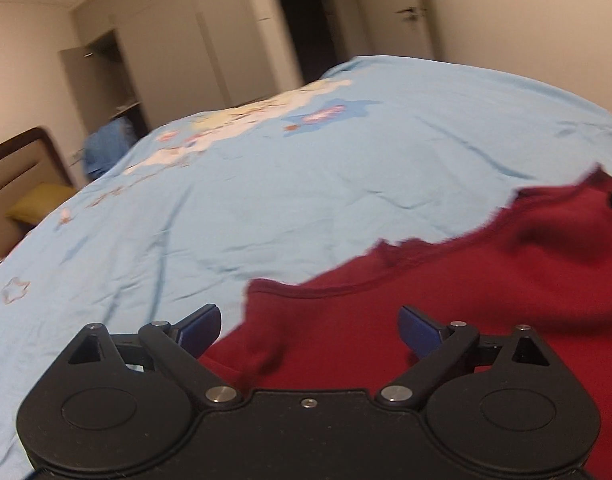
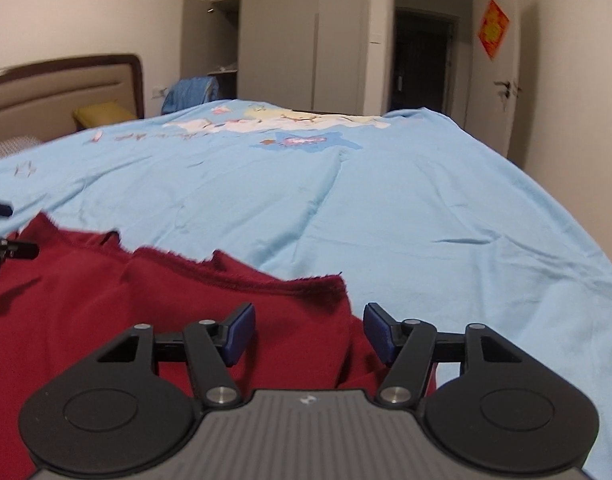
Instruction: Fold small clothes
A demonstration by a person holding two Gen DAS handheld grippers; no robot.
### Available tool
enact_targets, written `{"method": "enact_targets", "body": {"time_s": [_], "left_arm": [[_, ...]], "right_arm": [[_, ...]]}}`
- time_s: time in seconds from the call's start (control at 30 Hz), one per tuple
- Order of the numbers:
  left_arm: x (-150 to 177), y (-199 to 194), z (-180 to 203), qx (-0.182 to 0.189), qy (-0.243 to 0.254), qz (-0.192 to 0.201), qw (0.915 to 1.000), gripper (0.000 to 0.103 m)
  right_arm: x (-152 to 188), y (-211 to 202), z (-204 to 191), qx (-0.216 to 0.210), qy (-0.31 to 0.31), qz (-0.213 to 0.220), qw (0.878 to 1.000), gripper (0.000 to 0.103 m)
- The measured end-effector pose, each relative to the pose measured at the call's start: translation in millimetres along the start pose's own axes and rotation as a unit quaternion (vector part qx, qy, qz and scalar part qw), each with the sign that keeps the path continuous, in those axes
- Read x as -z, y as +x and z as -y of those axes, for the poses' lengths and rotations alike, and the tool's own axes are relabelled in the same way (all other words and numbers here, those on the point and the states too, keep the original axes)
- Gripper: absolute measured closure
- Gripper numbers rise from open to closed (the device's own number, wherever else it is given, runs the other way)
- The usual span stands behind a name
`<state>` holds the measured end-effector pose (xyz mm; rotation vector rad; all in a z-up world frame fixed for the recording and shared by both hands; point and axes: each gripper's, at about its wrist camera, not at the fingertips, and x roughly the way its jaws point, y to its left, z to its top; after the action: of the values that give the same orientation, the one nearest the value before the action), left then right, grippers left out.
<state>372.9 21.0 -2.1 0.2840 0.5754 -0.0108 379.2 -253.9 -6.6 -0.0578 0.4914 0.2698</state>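
A dark red garment (image 1: pixel 446 292) lies spread on the light blue bedspread (image 1: pixel 306 184). My left gripper (image 1: pixel 309 330) hovers over the garment's left edge, open, with red cloth between and below its blue pads (image 1: pixel 200 328). In the right wrist view the same red garment (image 2: pixel 126 304) fills the lower left, its frayed far edge rumpled. My right gripper (image 2: pixel 309 332) is open above the garment's right corner, nothing pinched between its pads (image 2: pixel 240 330). The other gripper's tips (image 2: pixel 2 248) show at the left edge over the cloth.
The light blue bedspread (image 2: pixel 386 208) with a cartoon print covers the whole bed. A padded headboard (image 2: pixel 58 88) and a yellow pillow (image 2: pixel 102 114) stand at the far left. Wardrobes (image 2: pixel 282 40), a dark doorway (image 2: pixel 422 64) and a door handle (image 2: pixel 506 88) lie beyond the bed.
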Motion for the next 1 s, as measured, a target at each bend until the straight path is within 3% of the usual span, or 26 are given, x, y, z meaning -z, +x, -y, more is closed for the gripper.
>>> {"method": "enact_targets", "body": {"time_s": [0.07,0.17,0.2,0.23,0.33,0.57,0.83,0.9,1.0], "left_arm": [[-2.5,7.1,-19.5,-0.002,-0.055,-0.005,0.9985,0.011],[-4.9,14.1,-43.6,0.007,-0.116,-0.01,0.9932,0.023],[-6.2,17.7,-49.3,0.017,-0.125,-0.015,0.9919,0.036],[-7.5,21.1,-52.2,0.026,-0.129,-0.019,0.9911,0.055],[-9.8,32.4,-56.4,0.059,-0.138,-0.039,0.9878,0.096],[-18.2,27.8,-64.2,0.024,-0.194,0.004,0.9807,0.099],[-4.5,65.1,-51.2,-0.006,-0.171,-0.037,0.9845,0.098],[-2.9,66.4,-50.2,-0.008,-0.163,-0.035,0.9859,0.096],[-5.6,61.2,-51.6,-0.021,-0.159,-0.03,0.9866,0.077]], "right_arm": [[-2.2,7.5,9.9,0.001,0.031,-0.004,1.0,0.05],[-2.3,18.5,19.3,-0.001,0.056,-0.01,0.998,0.084],[-2.0,20.8,20.3,-0.006,0.059,-0.01,0.998,0.09],[-1.7,22.1,19.9,-0.008,0.058,-0.008,0.998,0.094],[-4.1,20.0,15.5,0.0,0.043,0.008,0.999,0.096],[-22.7,10.6,15.2,0.036,0.036,0.067,0.996,0.097],[-5.9,46.4,7.6,0.05,0.016,0.007,0.999,0.097],[-6.7,46.1,6.4,0.047,0.014,0.004,0.999,0.096],[-9.9,39.3,4.2,0.048,0.01,0.01,0.999,0.089]]}}
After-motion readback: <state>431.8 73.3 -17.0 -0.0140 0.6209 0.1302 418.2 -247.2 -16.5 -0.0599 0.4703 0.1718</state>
